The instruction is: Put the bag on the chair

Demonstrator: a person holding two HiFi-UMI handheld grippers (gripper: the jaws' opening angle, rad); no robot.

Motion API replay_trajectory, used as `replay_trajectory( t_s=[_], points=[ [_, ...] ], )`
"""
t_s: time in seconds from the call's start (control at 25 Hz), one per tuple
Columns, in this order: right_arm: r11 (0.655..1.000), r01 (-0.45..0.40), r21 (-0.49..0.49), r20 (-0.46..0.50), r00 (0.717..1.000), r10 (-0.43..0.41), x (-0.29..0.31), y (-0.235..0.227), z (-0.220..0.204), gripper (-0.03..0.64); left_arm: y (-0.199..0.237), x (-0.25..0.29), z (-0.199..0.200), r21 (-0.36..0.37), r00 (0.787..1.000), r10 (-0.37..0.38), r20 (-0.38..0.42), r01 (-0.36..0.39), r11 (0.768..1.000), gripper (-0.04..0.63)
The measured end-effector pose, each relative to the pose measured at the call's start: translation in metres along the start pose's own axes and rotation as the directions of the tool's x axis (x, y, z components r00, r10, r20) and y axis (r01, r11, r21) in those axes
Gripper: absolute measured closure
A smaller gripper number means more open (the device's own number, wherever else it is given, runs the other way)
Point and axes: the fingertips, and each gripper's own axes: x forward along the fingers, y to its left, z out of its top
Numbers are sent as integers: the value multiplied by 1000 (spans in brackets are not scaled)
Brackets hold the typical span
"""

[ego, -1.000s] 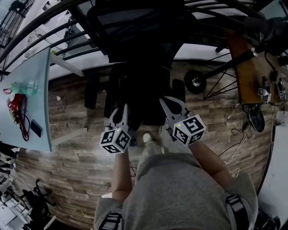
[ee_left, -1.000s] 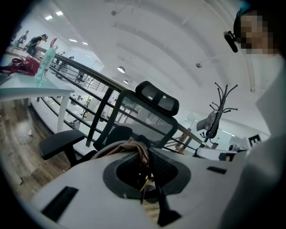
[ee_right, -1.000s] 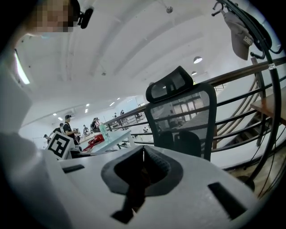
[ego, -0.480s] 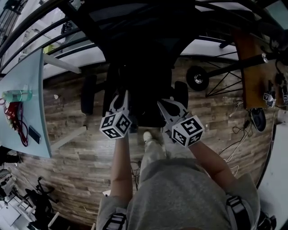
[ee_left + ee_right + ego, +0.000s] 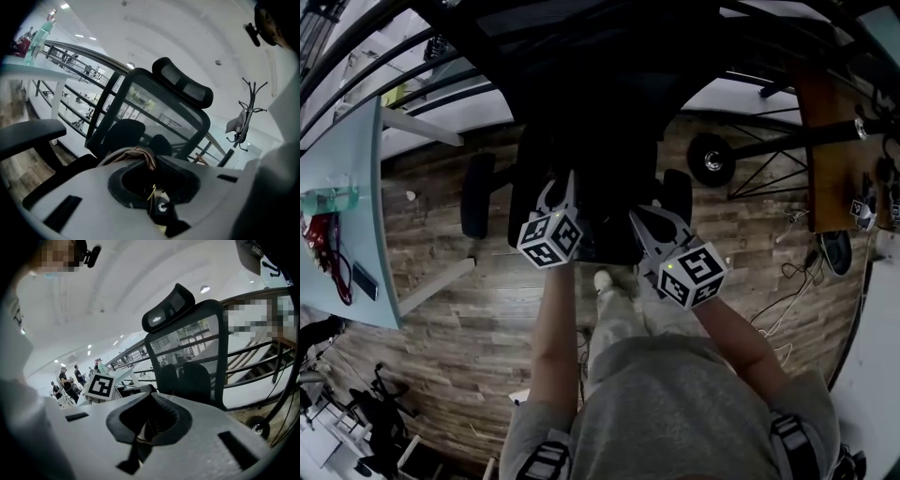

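Note:
The black office chair (image 5: 581,84) stands straight ahead, its armrests (image 5: 476,192) on either side of the seat. A dark bag (image 5: 602,220) hangs over the seat between both grippers and is hard to tell from the black chair. My left gripper (image 5: 555,195) is shut on the bag's brownish strap (image 5: 139,153), with a zipper pull (image 5: 162,206) showing in the jaw hollow. My right gripper (image 5: 643,221) is shut on a pale strap (image 5: 139,440) of the bag. The mesh backrest and headrest (image 5: 183,85) fill both gripper views, with the chair (image 5: 187,341) close ahead.
A pale blue table (image 5: 366,187) at the left holds a bottle (image 5: 328,200), a red cord and a phone. A wooden desk (image 5: 825,141) with cables stands at the right, near a wheel (image 5: 710,161). Railings run behind the chair. A coat stand (image 5: 246,115) and distant people (image 5: 63,380) show.
My left gripper has moved forward and up over the chair seat with the bag. The right gripper has hardly shifted. The chair sits closer in the head view.

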Motion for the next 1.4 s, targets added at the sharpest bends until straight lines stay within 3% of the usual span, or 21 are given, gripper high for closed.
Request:
replay_trajectory(
  t_s=[0.24,0.56,0.72,0.92,1.12,1.32,1.4],
  points=[
    [1000,1,15,3,1000,-2,-1,-3,-3,614,-5,-12,-34,7,999,12,-47,-12,1000,555],
    [1000,2,21,13,1000,-2,-6,1,-8,614,5,-44,-91,-27,988,76,-138,-80,996,554],
    [1000,6,23,16,1000,-6,-11,7,-10,614,17,-62,-124,-27,969,124,-212,-132,991,552],
    [1000,8,18,23,1000,-8,-17,19,-13,614,41,-87,-172,-30,931,176,-321,-196,980,549],
    [1000,12,13,28,1000,-13,-25,31,-17,614,61,-109,-208,-62,898,191,-396,-234,970,549],
    [1000,18,11,32,999,-18,-31,46,-23,614,65,-122,-223,-75,889,157,-431,-208,975,529],
    [1000,21,10,35,999,-21,-34,51,-26,614,60,-126,-222,-74,892,138,-432,-187,979,471]
  ],
)
